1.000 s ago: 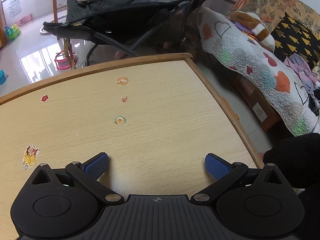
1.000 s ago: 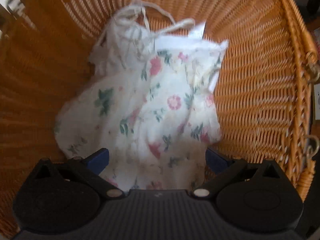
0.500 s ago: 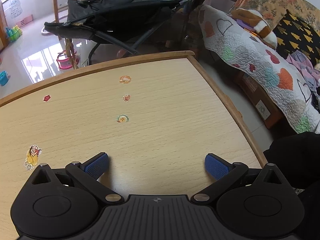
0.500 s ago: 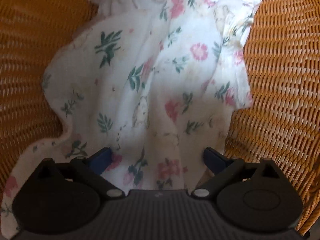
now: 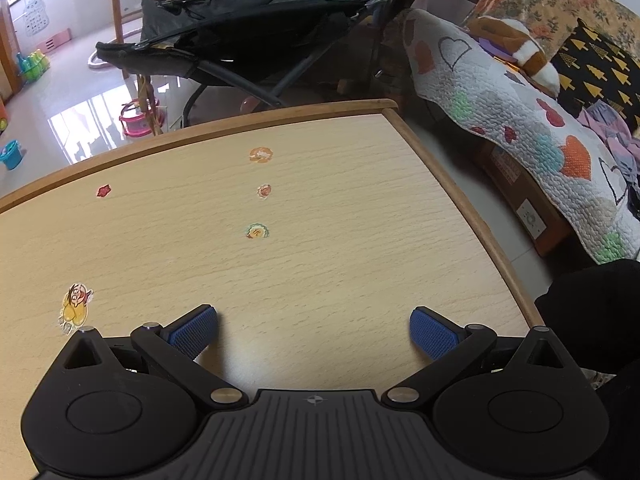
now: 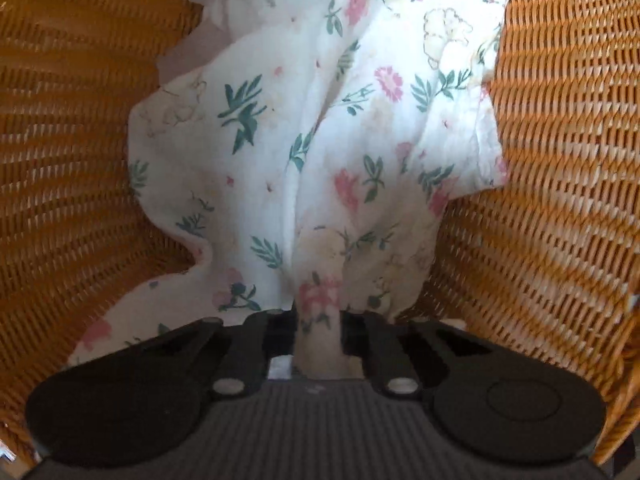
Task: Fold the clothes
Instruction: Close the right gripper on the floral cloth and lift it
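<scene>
Floral garment (image 6: 304,152), white with pink blossoms and green leaves, is bunched into a narrow fold between the fingers of my right gripper (image 6: 318,320), whose jaws are drawn in tight on that pinch of cloth. From the pinch the fabric spreads upward and outward in loose creases, one flap trailing down past the gripper's left side, and its far end, where some pale cords show, is blurred at the top of the view. All of it lies inside a wicker basket (image 6: 560,168), whose orange woven wall curves around the cloth on both sides. My left gripper (image 5: 314,330) holds nothing; its jaws stand wide apart, the blue ribbed pads (image 5: 194,330) spread over a bare stretch of the wooden table (image 5: 340,216). Several small stickers (image 5: 257,231) dot the tabletop ahead of the gripper, and a yellow cartoon one (image 5: 75,307) sits just beyond the left finger. Past the table's far edge stands a black folding recliner (image 5: 256,36), and to the right a quilt with hearts (image 5: 520,120) drapes over a sofa, near a black cushion with gold trees (image 5: 600,76). A dark sleeve (image 5: 592,312) shows at the right edge, beside the table.
</scene>
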Demonstrator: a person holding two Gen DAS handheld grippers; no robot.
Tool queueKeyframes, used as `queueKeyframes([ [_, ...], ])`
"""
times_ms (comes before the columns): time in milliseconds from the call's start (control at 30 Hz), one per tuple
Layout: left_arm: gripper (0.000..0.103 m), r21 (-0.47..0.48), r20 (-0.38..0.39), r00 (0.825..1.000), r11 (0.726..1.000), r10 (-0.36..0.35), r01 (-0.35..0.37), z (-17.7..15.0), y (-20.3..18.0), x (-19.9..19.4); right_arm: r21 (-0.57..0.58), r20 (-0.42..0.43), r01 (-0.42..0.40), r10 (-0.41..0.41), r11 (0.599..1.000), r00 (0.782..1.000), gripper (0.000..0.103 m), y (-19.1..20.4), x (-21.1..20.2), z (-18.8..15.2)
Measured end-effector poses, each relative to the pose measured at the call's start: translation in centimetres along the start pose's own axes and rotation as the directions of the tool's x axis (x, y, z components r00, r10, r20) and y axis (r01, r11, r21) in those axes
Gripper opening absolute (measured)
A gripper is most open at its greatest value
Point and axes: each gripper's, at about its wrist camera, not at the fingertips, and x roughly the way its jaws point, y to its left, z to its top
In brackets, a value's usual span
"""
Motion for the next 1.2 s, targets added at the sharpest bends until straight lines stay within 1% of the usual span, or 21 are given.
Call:
queueKeyframes([
  [67, 0.103, -0.019, -0.005, 1.0, 1.0, -0.006, 0.006, -0.1, 0.3, -0.1, -0.007, 0.008, 0.031, -0.031, 1.0, 1.0, 0.007, 0.2, -0.6, -0.2],
  [133, 0.103, -0.039, -0.008, 1.0, 0.999, -0.01, 0.01, -0.2, 0.7, -0.3, -0.013, 0.016, 0.043, -0.043, 0.999, 0.999, 0.007, 0.3, -1.3, -0.6],
  [233, 0.103, -0.068, -0.003, 1.0, 0.998, -0.009, 0.009, -0.5, 1.2, -0.9, -0.007, 0.049, 0.041, -0.041, 0.999, 0.998, 0.007, 0.1, -3.2, -1.2],
  [300, 0.103, -0.079, 0.0, 1.0, 0.997, -0.011, 0.011, -0.8, 1.6, -1.4, 0.008, 0.068, 0.026, -0.026, 1.0, 0.997, 0.007, -0.1, -4.5, -1.7],
  [467, 0.103, -0.092, 0.022, 1.0, 0.996, 0.002, 0.0, -1.5, 2.5, -3.2, 0.027, 0.132, 0.004, -0.008, 1.0, 0.991, 0.007, 0.5, -8.6, -2.3],
  [500, 0.103, -0.092, 0.027, 1.0, 0.996, 0.005, -0.003, -1.7, 2.6, -3.5, 0.029, 0.143, 0.004, -0.008, 1.0, 0.99, 0.007, 0.1, -9.6, -2.3],
  [700, 0.103, -0.083, 0.072, 0.997, 0.997, 0.013, -0.007, -1.9, 3.4, -6.2, 0.034, 0.207, 0.008, -0.015, 0.999, 0.978, 0.007, 1.1, -13.4, -3.5],
  [933, 0.103, -0.104, 0.092, 0.996, 0.995, 0.012, -0.003, -2.6, 4.2, -9.0, 0.041, 0.27, 0.01, -0.021, 0.999, 0.963, 0.007, 2.0, -17.4, -5.2],
  [1200, 0.103, -0.127, 0.113, 0.993, 0.992, 0.026, -0.012, -4.1, 5.5, -11.9, 0.05, 0.34, 0.01, -0.027, 0.999, 0.94, 0.007, 2.8, -21.4, -7.6],
])
